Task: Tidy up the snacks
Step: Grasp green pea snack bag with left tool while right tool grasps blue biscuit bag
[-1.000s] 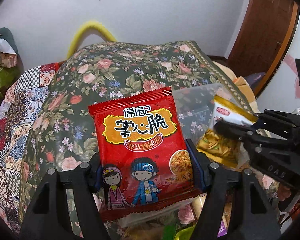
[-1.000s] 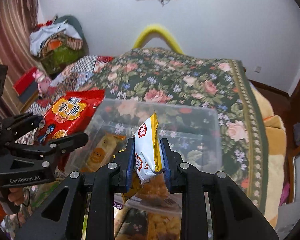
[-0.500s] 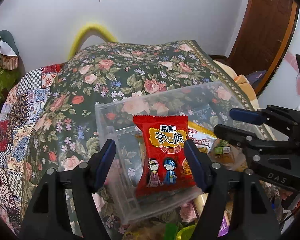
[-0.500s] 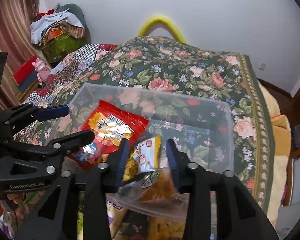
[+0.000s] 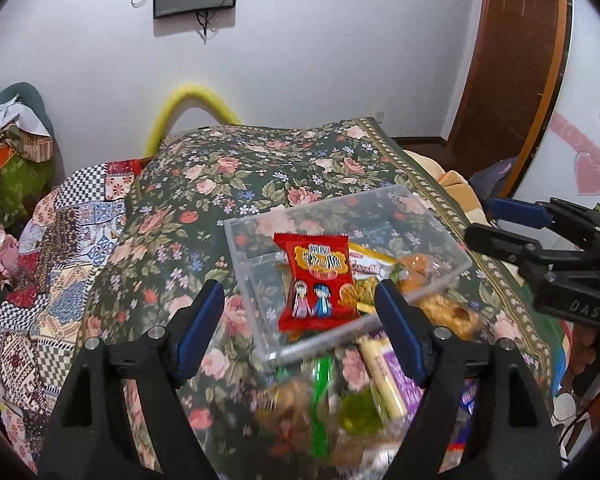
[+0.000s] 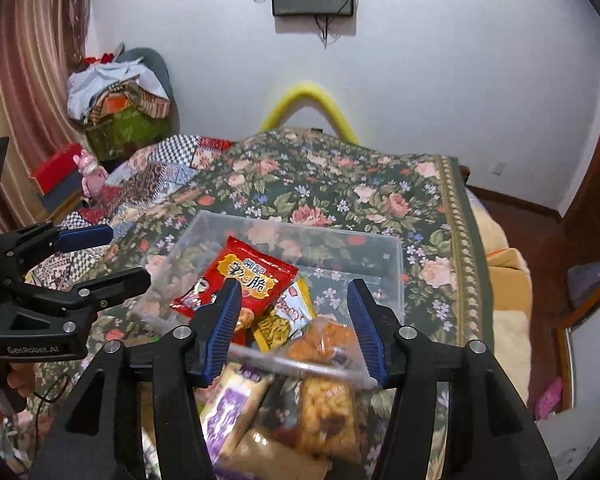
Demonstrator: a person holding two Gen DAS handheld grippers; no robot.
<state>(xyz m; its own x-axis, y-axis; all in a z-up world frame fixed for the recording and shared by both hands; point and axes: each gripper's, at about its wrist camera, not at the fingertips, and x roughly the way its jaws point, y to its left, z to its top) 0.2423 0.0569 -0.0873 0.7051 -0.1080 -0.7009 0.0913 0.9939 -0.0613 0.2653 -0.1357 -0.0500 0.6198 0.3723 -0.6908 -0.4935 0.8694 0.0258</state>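
One clear plastic bin (image 5: 256, 304) at frame centre on the floral bedspread (image 5: 236, 184) holds one red noodle-snack packet (image 5: 318, 280), one yellow-and-white packet (image 6: 288, 314) and one clear bag of fried snacks (image 6: 324, 340). More packets lie blurred below it, too smeared to count. The left gripper (image 5: 300, 320) and the right gripper (image 6: 296, 324) both have their jaws opening, nothing pressed between the pads.

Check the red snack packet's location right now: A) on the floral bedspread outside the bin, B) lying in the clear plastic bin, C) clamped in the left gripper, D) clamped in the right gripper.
B. The red snack packet lies inside the clear plastic bin, resting partly on a yellow-and-white packet; the left gripper and the right gripper are both opening, with nothing pressed between their pads.
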